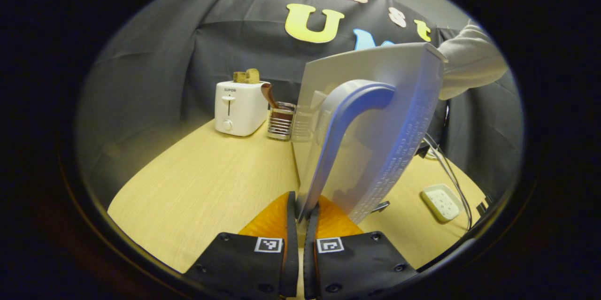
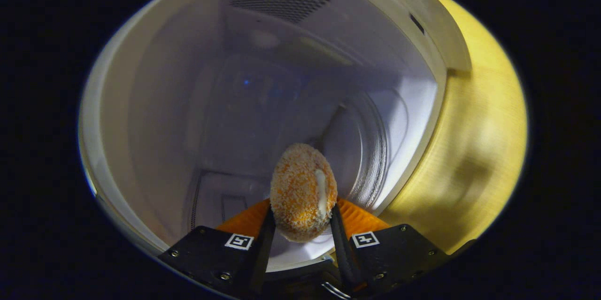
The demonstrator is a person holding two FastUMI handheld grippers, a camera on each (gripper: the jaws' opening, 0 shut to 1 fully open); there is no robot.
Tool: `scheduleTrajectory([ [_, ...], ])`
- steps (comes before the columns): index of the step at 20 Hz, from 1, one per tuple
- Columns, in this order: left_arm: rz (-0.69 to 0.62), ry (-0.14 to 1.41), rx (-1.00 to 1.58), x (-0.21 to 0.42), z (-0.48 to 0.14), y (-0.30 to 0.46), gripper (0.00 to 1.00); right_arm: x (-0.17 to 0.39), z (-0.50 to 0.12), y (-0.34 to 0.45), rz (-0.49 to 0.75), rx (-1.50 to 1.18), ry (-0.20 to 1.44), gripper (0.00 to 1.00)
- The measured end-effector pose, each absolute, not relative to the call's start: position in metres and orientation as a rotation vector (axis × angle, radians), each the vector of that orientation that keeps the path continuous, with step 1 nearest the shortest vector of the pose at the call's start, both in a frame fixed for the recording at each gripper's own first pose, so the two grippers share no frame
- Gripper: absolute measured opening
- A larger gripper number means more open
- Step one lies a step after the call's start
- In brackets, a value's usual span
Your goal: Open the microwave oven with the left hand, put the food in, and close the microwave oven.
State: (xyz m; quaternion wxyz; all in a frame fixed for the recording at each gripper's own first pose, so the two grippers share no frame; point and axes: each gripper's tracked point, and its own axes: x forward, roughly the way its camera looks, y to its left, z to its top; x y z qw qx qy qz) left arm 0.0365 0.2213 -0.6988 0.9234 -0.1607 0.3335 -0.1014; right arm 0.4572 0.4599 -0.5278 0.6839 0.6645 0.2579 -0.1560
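Inside the microwave (image 2: 225,103), right tongs (image 2: 300,225) clamp the croquette (image 2: 303,192); left tongs (image 1: 300,225) pinch the door handle (image 1: 347,121); dropped early, it rolls out.

Left gripper view: microwave door (image 1: 371,131) standing open centre-right, toaster (image 1: 239,107) sitting upper left behind it – rack (image 1: 281,120) just beside toaster. Remote (image 1: 441,202) lying lower right on table (image 1: 206,187).
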Motion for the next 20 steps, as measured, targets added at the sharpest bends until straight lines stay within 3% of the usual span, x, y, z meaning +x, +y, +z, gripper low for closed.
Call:
scheduleTrajectory([
  [3,-0.212,0.683,-0.328,0.038,-0.7,0.221,0.13,0.458,-0.55,0.478,-0.359,1.531,0.586,0.63],
  [4,-0.213,0.685,-0.33,0.039,-0.7,0.222,0.13,0.458,-0.551,0.479,-0.358,1.534,0.592,0.7],
  [10,-0.21,0.677,-0.343,0.037,-0.699,0.221,0.13,0.453,-0.556,0.479,-0.45,1.591,0.642,0.75],
  [11,-0.211,0.676,-0.343,0.037,-0.699,0.221,0.13,0.449,-0.557,0.482,-0.464,1.578,0.657,0.81],
  [15,-0.214,0.67,-0.345,0.037,-0.7,0.221,0.13,0.448,-0.562,0.49,-0.447,1.49,0.677,0.83],
  [17,-0.214,0.667,-0.348,0.038,-0.7,0.221,0.13,0.446,-0.564,0.494,-0.435,1.475,0.693,0.93],
  [20,-0.218,0.664,-0.356,0.037,-0.699,0.221,0.13,0.444,-0.56,0.487,-0.388,1.463,0.706,0.93],
])
